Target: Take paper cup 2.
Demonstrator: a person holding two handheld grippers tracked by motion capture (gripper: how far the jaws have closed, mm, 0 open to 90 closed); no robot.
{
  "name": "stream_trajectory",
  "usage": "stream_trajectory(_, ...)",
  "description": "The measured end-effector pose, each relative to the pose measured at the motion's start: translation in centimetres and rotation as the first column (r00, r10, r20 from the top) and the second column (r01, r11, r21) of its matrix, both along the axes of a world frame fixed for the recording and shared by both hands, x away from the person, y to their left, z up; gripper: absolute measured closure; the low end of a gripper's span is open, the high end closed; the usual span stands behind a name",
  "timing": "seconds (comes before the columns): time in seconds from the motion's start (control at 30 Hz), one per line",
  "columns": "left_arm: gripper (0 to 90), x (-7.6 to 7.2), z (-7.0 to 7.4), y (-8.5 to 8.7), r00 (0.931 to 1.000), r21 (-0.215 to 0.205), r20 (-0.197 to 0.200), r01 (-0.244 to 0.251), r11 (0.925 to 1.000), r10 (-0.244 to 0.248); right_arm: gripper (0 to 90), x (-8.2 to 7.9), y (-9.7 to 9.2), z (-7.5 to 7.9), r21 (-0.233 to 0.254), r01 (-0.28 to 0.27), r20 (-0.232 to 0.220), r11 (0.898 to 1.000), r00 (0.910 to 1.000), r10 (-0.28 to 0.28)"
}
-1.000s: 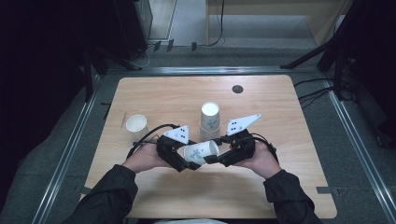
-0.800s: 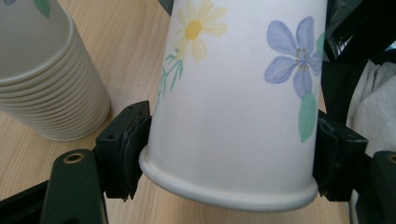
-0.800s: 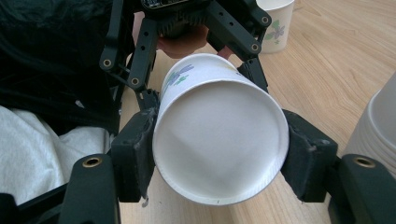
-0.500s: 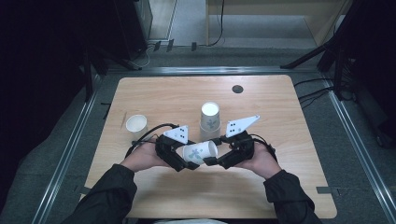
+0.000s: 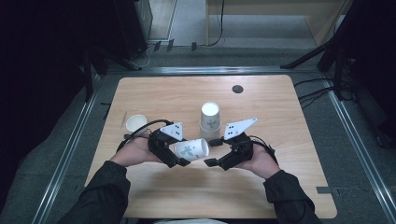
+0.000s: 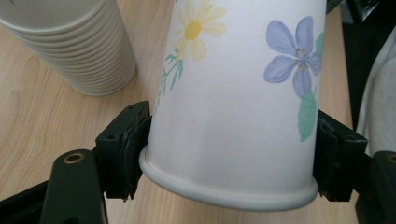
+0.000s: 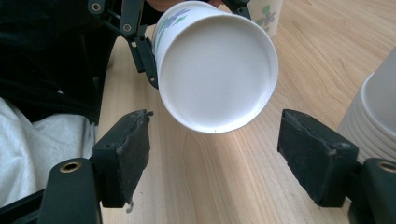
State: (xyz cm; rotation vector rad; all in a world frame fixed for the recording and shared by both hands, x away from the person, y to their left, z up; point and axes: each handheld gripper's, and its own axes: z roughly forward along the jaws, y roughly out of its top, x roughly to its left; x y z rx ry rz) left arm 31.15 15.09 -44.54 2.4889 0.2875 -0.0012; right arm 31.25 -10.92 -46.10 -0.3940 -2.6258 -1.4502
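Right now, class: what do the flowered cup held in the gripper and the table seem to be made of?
Flowered cup: probably paper, matt white with printed flowers; its rolled rim and thin wall point to that.
Table: pale wood-look top with fine grain lines and a smooth finish; whether solid wood or laminate cannot be told.

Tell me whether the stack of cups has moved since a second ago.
No. The stack of cups stands as far below the table's dark round hole as before.
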Motion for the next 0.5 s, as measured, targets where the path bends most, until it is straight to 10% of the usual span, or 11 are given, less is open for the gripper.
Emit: stream_trajectory(0.5, 24.3, -0.4, -1.3, -1.8, 0.9992, 0.137, -0.017, 0.037, 0.9898, -0.035, 25.6, -0.3, 1.5, -0.8, -0.032, -0.022, 0.020, 0.999, 0.9995, 0.023)
